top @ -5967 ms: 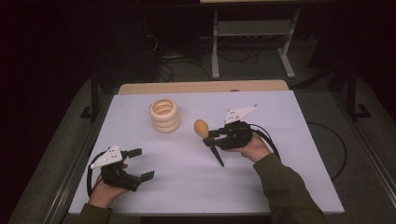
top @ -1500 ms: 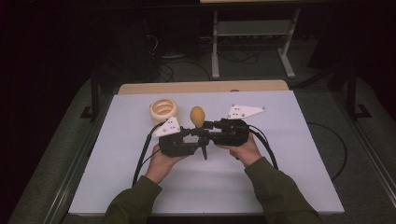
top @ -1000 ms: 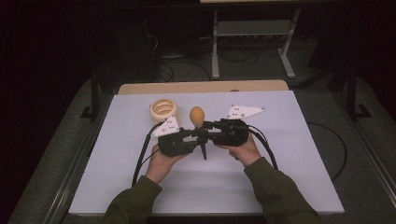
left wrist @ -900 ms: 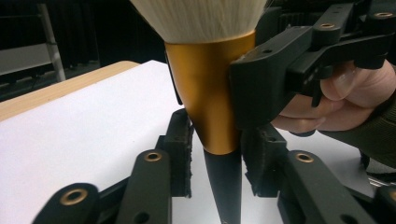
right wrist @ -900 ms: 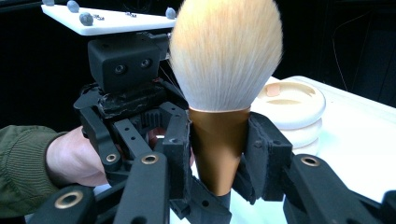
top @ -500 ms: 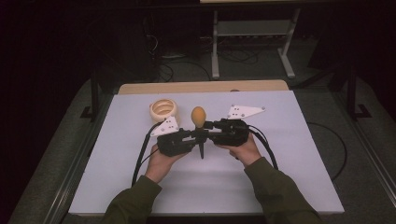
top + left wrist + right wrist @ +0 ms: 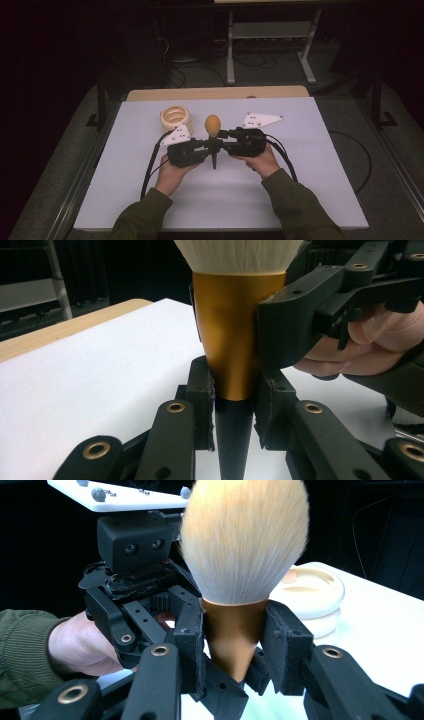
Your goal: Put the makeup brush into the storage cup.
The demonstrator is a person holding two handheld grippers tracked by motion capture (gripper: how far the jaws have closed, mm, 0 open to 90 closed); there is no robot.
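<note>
- High view: a dark room; the white table [image 7: 310, 190] holds stacked cream rings [image 7: 175, 118] near its far edge. At mid-table the left gripper [image 7: 209, 148] and right gripper [image 7: 220, 140] meet on an upright makeup brush [image 7: 213, 136].
- Left gripper view: the jaws pinch the black tapered handle [image 7: 234, 440] just under the gold ferrule [image 7: 232, 335], which looks smooth, stiff and likely slippery.
- Right gripper view: the jaws clamp the ferrule [image 7: 235, 635] below the soft, fluffy bristles [image 7: 245, 540]. It is probably light; hold the rigid parts, not the bristles.

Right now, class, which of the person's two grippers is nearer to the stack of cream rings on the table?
Left. The left gripper sits just in front of the cream ring stack, its jaws closed on the makeup brush. The right gripper grips the same brush from the far side, farther away.
</note>
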